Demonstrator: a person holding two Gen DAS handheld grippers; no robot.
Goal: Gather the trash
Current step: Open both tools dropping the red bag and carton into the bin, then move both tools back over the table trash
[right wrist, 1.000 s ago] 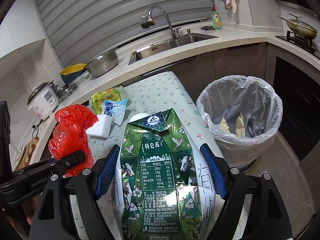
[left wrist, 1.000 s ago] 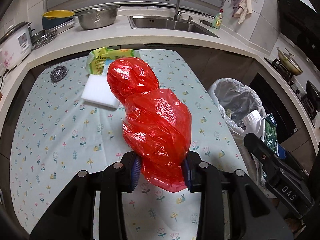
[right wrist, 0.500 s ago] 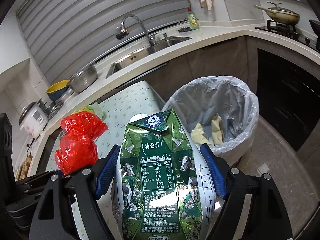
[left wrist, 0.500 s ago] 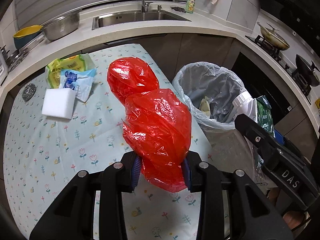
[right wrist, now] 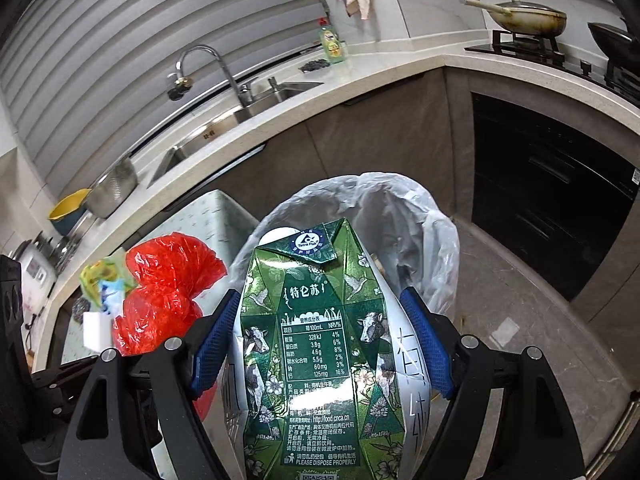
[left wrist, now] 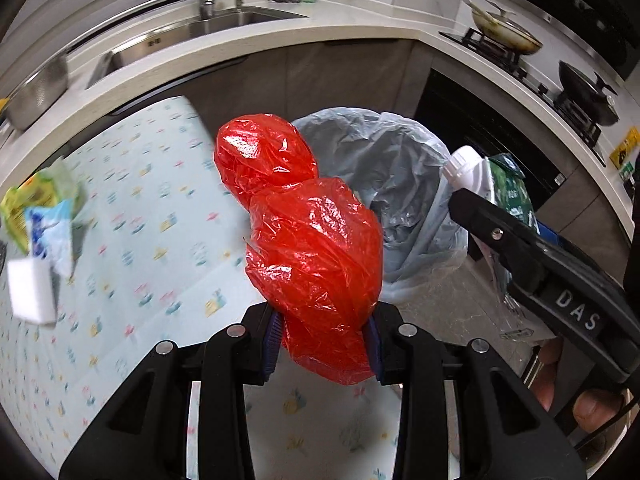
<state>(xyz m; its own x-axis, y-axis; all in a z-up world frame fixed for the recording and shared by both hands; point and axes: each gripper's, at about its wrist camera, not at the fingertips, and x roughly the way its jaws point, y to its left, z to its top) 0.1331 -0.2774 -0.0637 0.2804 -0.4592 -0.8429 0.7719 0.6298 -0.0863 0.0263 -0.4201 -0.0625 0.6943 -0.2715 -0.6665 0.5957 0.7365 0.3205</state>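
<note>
- The left gripper [left wrist: 322, 344] is clenched on a crumpled red plastic bag [left wrist: 312, 248], held above the table's [left wrist: 120, 240] right edge, just beside the trash bin [left wrist: 400, 184].
- The right gripper [right wrist: 320, 340] grasps a green milk carton [right wrist: 316, 344] by its sides, its top over the near rim of the lined trash bin [right wrist: 400, 216].
- Near the table's left edge lie a white sponge [left wrist: 30, 292] and a yellow-green wrapper [left wrist: 36, 196] with a blue-and-white packet [left wrist: 50, 232] on it, all blurred.
</note>
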